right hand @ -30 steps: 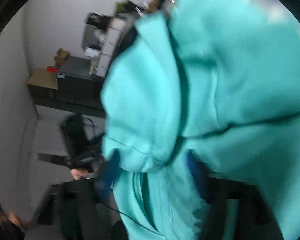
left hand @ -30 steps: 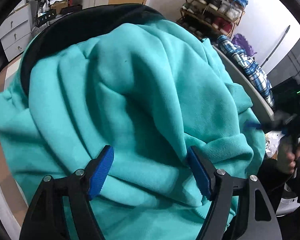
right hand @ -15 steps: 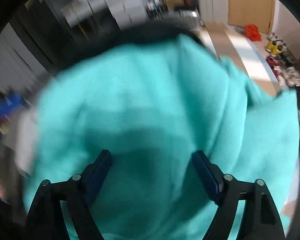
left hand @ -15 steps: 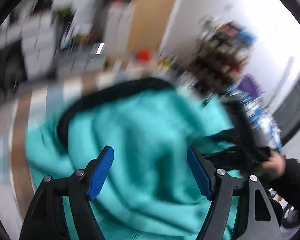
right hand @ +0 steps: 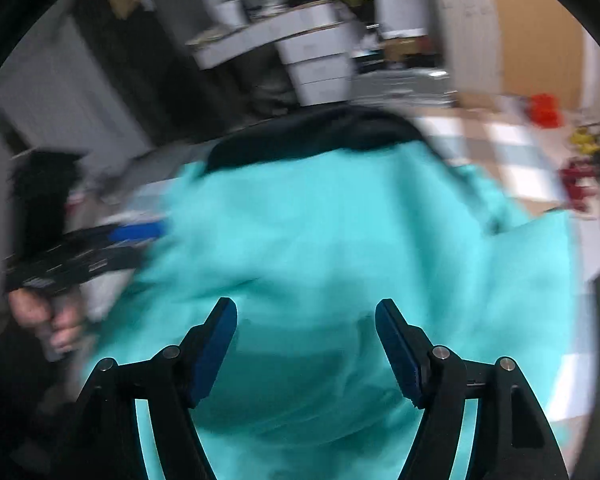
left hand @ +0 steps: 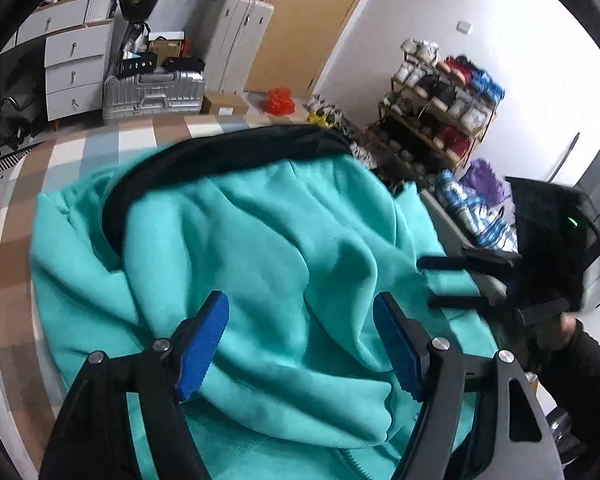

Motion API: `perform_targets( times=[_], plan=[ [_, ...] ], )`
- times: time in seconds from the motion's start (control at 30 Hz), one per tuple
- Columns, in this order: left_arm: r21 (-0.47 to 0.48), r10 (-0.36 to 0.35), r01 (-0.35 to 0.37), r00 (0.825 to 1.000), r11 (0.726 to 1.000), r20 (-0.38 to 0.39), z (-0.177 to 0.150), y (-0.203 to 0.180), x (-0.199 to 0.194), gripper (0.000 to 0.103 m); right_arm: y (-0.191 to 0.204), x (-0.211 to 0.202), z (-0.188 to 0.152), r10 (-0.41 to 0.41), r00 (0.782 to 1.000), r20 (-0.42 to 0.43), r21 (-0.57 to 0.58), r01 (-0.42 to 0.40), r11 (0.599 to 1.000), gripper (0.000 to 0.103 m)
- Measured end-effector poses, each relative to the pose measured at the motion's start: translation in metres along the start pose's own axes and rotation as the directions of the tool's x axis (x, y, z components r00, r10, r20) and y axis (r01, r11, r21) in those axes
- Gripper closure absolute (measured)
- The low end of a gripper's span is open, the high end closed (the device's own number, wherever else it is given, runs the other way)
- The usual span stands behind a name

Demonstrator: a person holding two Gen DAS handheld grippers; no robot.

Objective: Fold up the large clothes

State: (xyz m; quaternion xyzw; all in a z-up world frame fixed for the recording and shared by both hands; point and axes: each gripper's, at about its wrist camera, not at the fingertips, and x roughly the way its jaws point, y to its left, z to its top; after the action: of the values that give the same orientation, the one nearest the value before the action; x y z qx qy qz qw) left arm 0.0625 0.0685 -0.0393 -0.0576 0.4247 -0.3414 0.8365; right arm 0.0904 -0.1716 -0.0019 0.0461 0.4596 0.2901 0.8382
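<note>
In the left wrist view we find the teal garment [left hand: 268,264] bunched in a mound over a black round seat [left hand: 228,152], apparently a chair, which lifts it clear of the checked floor [left hand: 148,136] for handling. The left claw [left hand: 300,344] hangs above the folds with its jaws wide apart and nothing between the pads. The right claw [left hand: 448,284] stands at the garment's right edge (its fingers point inward at the cloth). Compared with a second ago, this camera sits farther back and shows more of the room. In the right wrist view, which is blurred, the right claw [right hand: 304,348] is closing over the garment, yet its pads press nothing. One second ago cloth hung between them; it now lies below.
</note>
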Motion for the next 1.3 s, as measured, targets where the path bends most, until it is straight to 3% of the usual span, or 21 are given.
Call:
perform_targets(
  times=[0.1, 0.23, 0.33, 0.43, 0.57, 0.67, 0.7, 0.73, 0.8, 0.83, 0.9, 0.97, 1.07, 1.13, 1.2, 1.27, 1.3],
  plan=[
    [-0.006, 0.040, -0.042, 0.985, 0.999, -0.170, -0.025, 0.003, 0.046, 0.033, 0.013, 0.034, -0.039, -0.153, 0.983, -0.105, -0.107, 0.142, 0.984, 0.031],
    [0.093, 0.118, -0.105, 0.982, 0.990, -0.147, -0.039, -0.004, 0.049, 0.033, 0.028, 0.035, -0.062, -0.250, 0.968, 0.005, -0.235, 0.244, 0.941, 0.031],
    [0.077, 0.083, -0.074, 0.988, 0.994, -0.129, -0.026, -0.010, 0.029, 0.033, 0.025, 0.011, -0.054, -0.222, 0.974, 0.049, -0.212, 0.227, 0.950, 0.033],
    [0.091, 0.028, -0.023, 0.998, 0.996, -0.056, -0.014, -0.021, 0.005, 0.032, 0.016, -0.033, -0.033, -0.172, 0.964, 0.204, -0.160, 0.207, 0.965, 0.031],
    [0.069, -0.036, 0.035, 0.999, 0.997, 0.014, 0.012, -0.031, -0.001, 0.032, 0.011, -0.044, -0.001, -0.154, 0.957, 0.247, -0.096, 0.183, 0.978, 0.023],
    [0.018, -0.026, 0.025, 0.999, 1.000, 0.038, 0.032, -0.026, 0.024, 0.032, -0.012, -0.019, 0.031, -0.217, 0.961, 0.170, 0.002, 0.220, 0.976, 0.023],
    [-0.004, -0.021, 0.021, 1.000, 1.000, 0.016, 0.036, -0.021, 0.042, 0.032, -0.023, -0.013, 0.032, -0.196, 0.972, 0.133, 0.021, 0.195, 0.981, 0.023],
    [-0.017, -0.007, 0.007, 1.000, 1.000, -0.023, 0.035, -0.014, 0.058, 0.032, -0.041, 0.005, 0.036, -0.212, 0.975, 0.065, 0.063, 0.208, 0.976, 0.023],
    [-0.097, 0.038, -0.052, 0.989, 0.994, -0.140, 0.025, 0.011, 0.086, 0.033, -0.067, 0.039, 0.033, -0.253, 0.961, -0.111, 0.142, 0.267, 0.953, 0.026],
    [-0.131, 0.050, -0.077, 0.979, 0.988, -0.198, 0.014, 0.025, 0.100, 0.034, -0.081, 0.046, 0.027, -0.224, 0.967, -0.125, 0.177, 0.244, 0.954, 0.028],
    [-0.065, 0.078, -0.089, 0.985, 0.994, -0.154, -0.001, 0.026, 0.096, 0.037, -0.076, 0.042, 0.022, -0.237, 0.966, -0.099, 0.105, 0.247, 0.963, 0.028],
    [-0.001, 0.120, -0.122, 0.980, 0.993, -0.157, -0.008, 0.016, 0.087, 0.037, -0.066, 0.034, 0.021, -0.254, 0.961, -0.112, 0.048, 0.260, 0.964, 0.029],
    [0.026, 0.086, -0.083, 0.985, 0.996, -0.152, -0.005, 0.009, 0.066, 0.040, -0.066, 0.009, 0.029, -0.210, 0.975, -0.073, 0.105, 0.217, 0.971, 0.029],
    [0.026, 0.049, -0.047, 0.993, 0.999, -0.106, 0.008, 0.010, 0.047, 0.040, -0.072, -0.019, 0.053, -0.111, 0.992, 0.053, 0.184, 0.100, 0.978, 0.027],
    [0.044, 0.082, -0.081, 0.996, 0.996, -0.031, 0.032, 0.012, 0.031, 0.038, -0.071, -0.036, 0.081, -0.059, 0.986, 0.157, 0.238, 0.021, 0.971, 0.025],
    [0.031, 0.145, -0.147, 0.988, 0.989, 0.052, 0.058, 0.021, 0.023, 0.038, -0.072, -0.032, 0.115, -0.035, 0.979, 0.200, 0.255, -0.017, 0.967, 0.006],
    [0.007, 0.171, -0.172, 0.982, 0.985, 0.076, 0.068, 0.028, 0.024, 0.038, -0.071, -0.023, 0.133, -0.046, 0.981, 0.190, 0.270, -0.007, 0.963, 0.006]
  ],
)
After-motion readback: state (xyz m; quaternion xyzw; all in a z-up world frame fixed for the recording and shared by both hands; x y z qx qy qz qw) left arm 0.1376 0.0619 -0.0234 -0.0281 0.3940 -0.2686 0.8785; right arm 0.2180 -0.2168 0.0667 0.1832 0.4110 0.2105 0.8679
